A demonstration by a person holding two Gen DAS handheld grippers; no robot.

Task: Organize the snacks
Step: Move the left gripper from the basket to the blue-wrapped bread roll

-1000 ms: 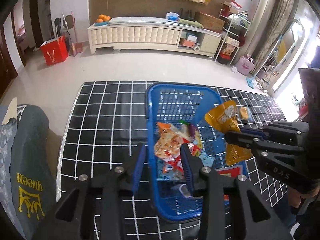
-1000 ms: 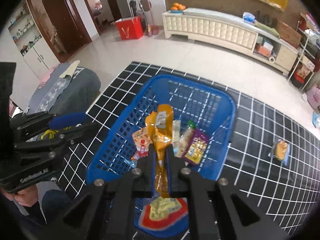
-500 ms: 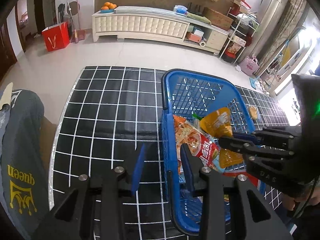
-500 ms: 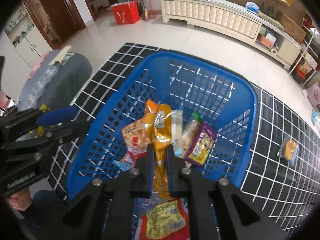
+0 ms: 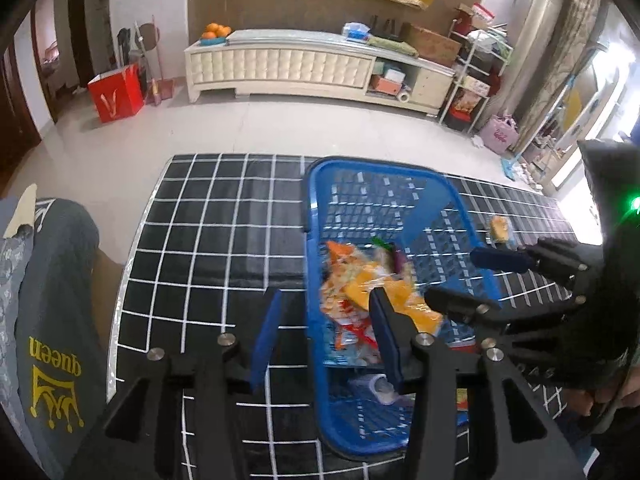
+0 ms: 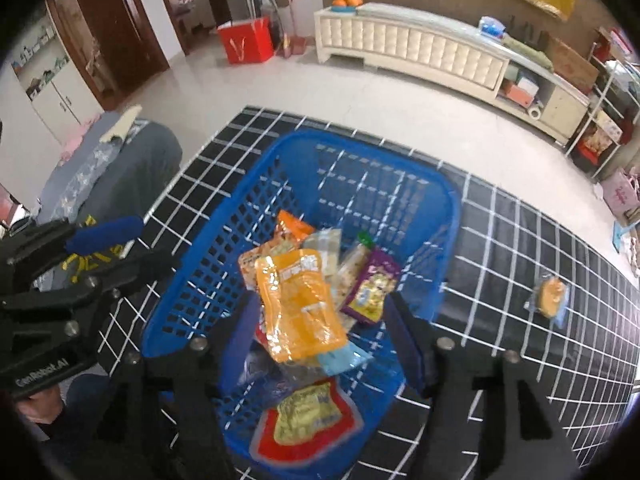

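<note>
Hovering over the blue basket (image 6: 224, 256), the right gripper (image 6: 316, 332) is standing wide and empty; the orange pouch (image 6: 298, 304) is lying on the snack pile inside. The left gripper (image 5: 324, 332) is also waiting wide, empty, straddling the basket's left rim. One small snack (image 6: 550, 298) is lying on the mat to the right, probably the next to collect.

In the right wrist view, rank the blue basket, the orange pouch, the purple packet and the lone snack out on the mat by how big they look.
1. blue basket, by far the largest.
2. orange pouch, lying on top of the pile.
3. purple packet.
4. lone snack on the mat, smallest.

The lone snack lies farther from the camera, so its last place against the purple packet is unsure.
</note>
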